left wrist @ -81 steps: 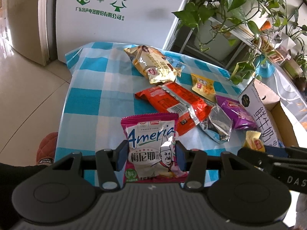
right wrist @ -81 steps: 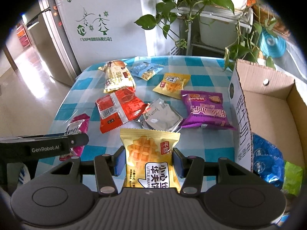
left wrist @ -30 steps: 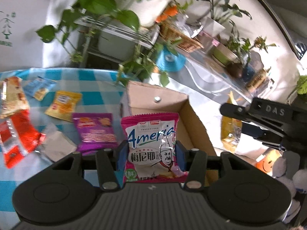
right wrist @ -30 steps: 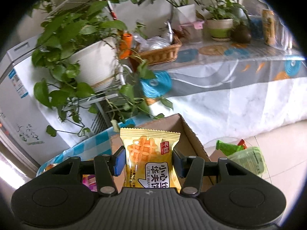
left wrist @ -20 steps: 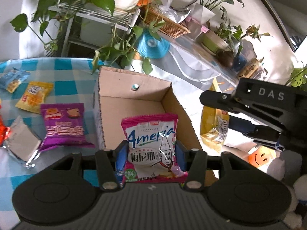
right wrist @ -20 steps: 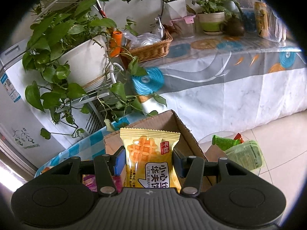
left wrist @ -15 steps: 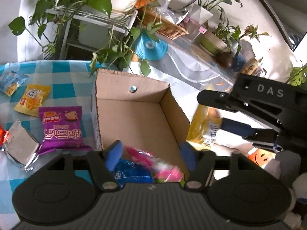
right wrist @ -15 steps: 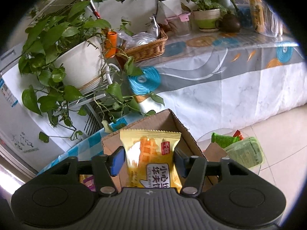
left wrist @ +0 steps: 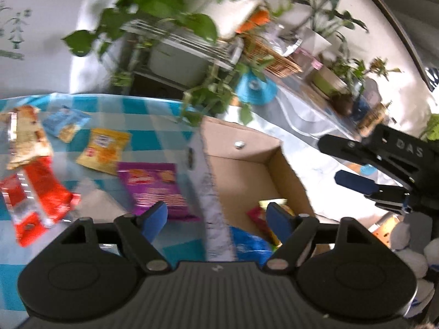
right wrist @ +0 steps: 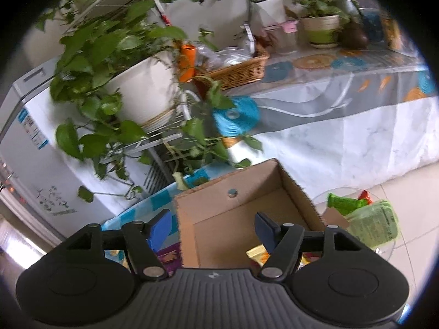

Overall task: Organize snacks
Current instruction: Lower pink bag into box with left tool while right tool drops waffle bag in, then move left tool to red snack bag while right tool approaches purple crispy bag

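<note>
Two snack packets [left wrist: 270,215] flat in box [left wrist: 247,164]

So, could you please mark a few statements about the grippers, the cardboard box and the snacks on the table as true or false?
1. The left gripper is open and holds nothing. True.
2. The right gripper is shut on a yellow packet. False: it is open and empty.
3. The cardboard box is empty. False: packets lie in it, a blue one among them.
4. A purple packet lies on the checked tablecloth beside the box. True.
5. The red packet is in the box. False: it lies on the tablecloth.
</note>
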A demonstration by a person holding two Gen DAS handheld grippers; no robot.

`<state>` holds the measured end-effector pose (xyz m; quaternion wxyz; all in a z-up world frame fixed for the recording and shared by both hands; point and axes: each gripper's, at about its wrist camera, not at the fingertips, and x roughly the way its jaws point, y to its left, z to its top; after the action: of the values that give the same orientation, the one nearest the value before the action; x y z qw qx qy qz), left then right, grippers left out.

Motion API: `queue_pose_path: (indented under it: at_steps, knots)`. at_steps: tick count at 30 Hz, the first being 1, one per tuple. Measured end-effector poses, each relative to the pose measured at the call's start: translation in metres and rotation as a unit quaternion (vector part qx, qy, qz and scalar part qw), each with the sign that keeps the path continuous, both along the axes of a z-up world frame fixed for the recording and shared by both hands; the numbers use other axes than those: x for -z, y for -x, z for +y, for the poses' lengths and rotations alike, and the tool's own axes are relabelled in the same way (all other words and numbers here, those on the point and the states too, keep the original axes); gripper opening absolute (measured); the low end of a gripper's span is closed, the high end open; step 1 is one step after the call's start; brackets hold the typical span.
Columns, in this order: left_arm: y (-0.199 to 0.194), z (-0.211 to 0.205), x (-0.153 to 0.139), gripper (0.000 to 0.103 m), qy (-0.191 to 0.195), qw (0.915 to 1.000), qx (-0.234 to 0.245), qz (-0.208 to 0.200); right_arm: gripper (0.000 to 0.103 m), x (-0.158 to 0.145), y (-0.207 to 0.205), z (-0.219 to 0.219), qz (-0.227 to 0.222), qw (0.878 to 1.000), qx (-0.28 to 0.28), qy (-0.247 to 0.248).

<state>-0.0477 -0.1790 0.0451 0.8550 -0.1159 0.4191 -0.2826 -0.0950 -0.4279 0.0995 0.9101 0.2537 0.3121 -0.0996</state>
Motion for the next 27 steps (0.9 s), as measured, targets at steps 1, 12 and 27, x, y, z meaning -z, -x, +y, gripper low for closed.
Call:
queue_pose_path:
  at_steps: [1,12,27]
  knots:
    - [-0.003,0.009,0.0,0.082,-0.003,1.0,-0.008,0.001,0.073,-0.001,-0.002,0.004,-0.002,1.0,-0.007,0.002]
    - [-0.032,0.084,0.012,0.085,-0.049,0.9964,-0.067,0.016,0.073,0.003,-0.033,0.053,0.002,0.995,-0.099,0.001]
    - [-0.079,0.131,0.046,0.089,-0.074,0.9876,-0.12,0.069,0.079,0.043,-0.083,0.096,0.08,0.985,-0.128,-0.08]
